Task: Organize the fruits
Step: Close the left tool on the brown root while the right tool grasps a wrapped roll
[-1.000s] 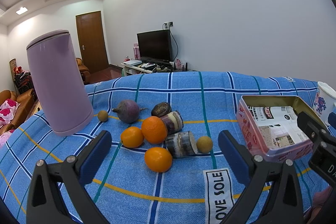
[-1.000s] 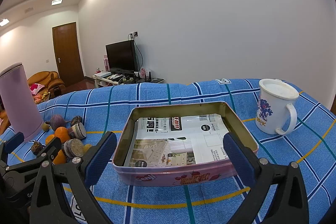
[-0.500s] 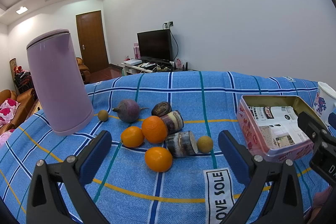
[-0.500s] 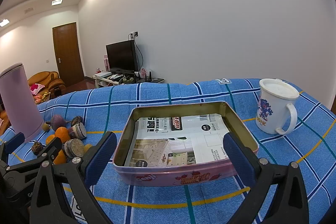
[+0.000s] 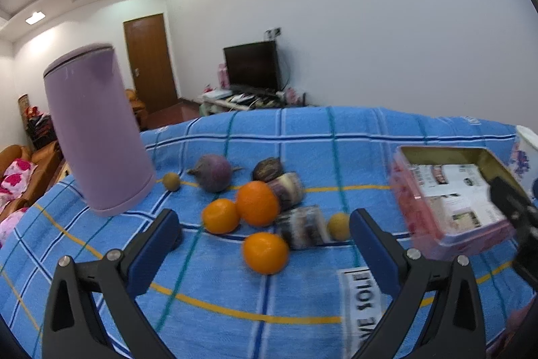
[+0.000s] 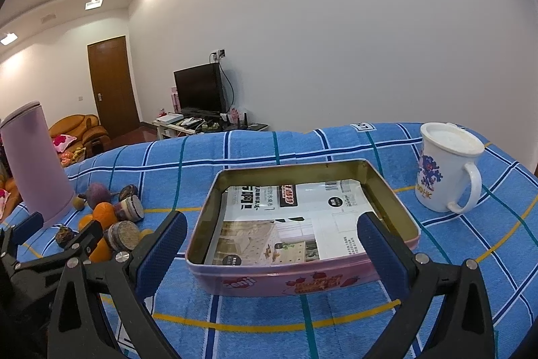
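In the left wrist view, three oranges lie in a cluster on the blue checked cloth: a near orange [image 5: 266, 253], a left orange [image 5: 221, 215] and a bigger one [image 5: 257, 203]. Two sugarcane pieces [image 5: 303, 226], a purple beet [image 5: 214, 173], a dark fruit [image 5: 267, 169] and two small yellow-brown fruits [image 5: 338, 226] lie among them. My left gripper [image 5: 264, 236] is open and empty, just short of the near orange. My right gripper [image 6: 272, 243] is open and empty in front of the pink tin [image 6: 296, 280], which is lined with printed paper.
A tall lilac kettle [image 5: 95, 137] stands left of the fruit. A white mug [image 6: 444, 167] with a lid stands right of the tin. The left gripper's body [image 6: 40, 244] shows at the left of the right wrist view. The table's far edge drops to the room.
My left gripper has moved forward and slightly down toward the fruit cluster; the view is blurred with motion. The right gripper has barely moved.
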`<action>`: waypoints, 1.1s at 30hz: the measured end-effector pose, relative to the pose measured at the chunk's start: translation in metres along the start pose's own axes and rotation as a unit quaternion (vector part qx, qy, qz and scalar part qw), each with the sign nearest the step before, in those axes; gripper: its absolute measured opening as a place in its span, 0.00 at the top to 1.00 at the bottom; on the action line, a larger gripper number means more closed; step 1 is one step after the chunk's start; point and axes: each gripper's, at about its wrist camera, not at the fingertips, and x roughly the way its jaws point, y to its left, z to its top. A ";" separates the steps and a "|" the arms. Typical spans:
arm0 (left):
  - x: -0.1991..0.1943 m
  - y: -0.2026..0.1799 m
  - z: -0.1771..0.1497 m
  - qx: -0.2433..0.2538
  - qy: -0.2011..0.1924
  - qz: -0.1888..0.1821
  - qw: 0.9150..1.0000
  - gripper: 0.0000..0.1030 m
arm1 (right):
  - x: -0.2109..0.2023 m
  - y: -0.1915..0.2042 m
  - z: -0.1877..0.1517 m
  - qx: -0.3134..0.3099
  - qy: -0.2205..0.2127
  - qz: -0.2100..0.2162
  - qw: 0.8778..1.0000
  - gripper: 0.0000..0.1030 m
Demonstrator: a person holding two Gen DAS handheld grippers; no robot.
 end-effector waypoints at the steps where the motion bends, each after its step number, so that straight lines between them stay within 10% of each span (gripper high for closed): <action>1: 0.003 0.005 0.002 -0.004 0.005 0.007 1.000 0.00 | -0.001 0.001 0.000 -0.001 -0.002 0.004 1.000 0.01; 6: 0.022 0.054 0.011 -0.050 0.029 0.086 0.995 0.00 | -0.002 0.009 -0.001 -0.013 -0.004 0.031 0.999 0.03; 13: 0.029 0.107 0.012 -0.083 0.029 0.149 0.985 0.01 | 0.015 0.048 -0.001 -0.059 0.053 0.124 0.989 0.46; 33: 0.058 0.169 0.009 -0.156 0.085 0.146 0.973 0.14 | 0.111 0.163 -0.005 -0.091 0.204 0.213 0.951 0.46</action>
